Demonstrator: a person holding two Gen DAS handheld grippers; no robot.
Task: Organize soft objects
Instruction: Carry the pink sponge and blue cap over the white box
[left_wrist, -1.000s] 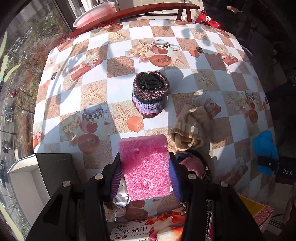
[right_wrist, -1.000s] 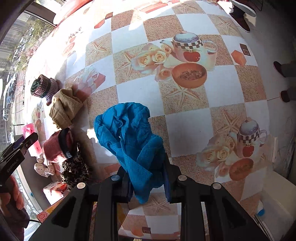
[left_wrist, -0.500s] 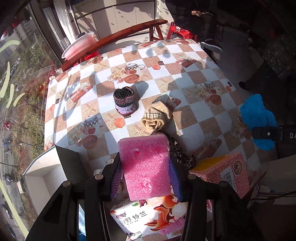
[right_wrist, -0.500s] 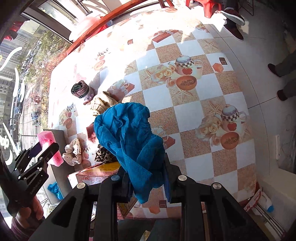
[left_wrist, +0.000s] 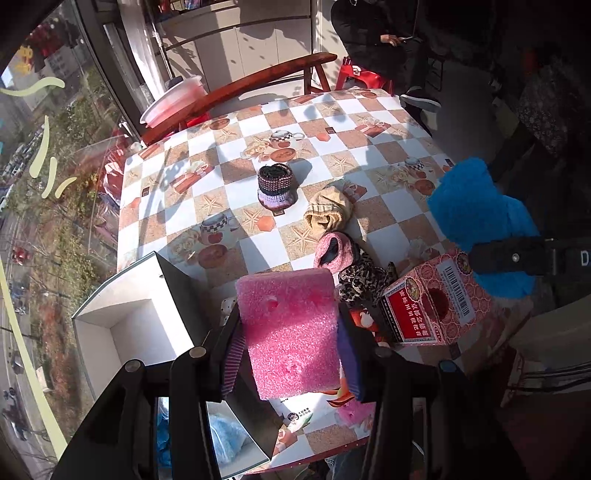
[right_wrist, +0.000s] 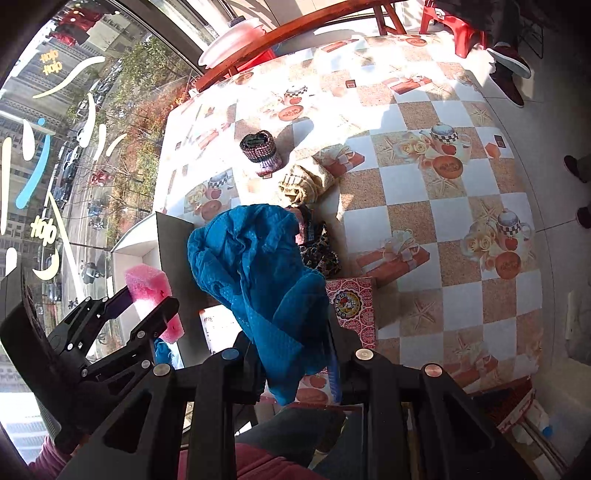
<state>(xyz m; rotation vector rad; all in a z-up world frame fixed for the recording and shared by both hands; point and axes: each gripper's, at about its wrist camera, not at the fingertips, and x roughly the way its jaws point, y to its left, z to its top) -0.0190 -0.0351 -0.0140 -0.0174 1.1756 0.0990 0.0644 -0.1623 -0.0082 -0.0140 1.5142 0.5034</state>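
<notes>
Left gripper (left_wrist: 290, 332) clamps a pink sponge (left_wrist: 291, 332) between its pads — block upright, filling the gap, held above the near edge of the checkered table (left_wrist: 391, 155). An open white box (left_wrist: 122, 306) sits at that table's near-left corner, just left of the sponge. Right gripper (right_wrist: 295, 354) is closed on a blue cloth (right_wrist: 258, 258) — fabric bunched above the jaws, hanging over a red carton (right_wrist: 354, 306) on the table's near side.
</notes>
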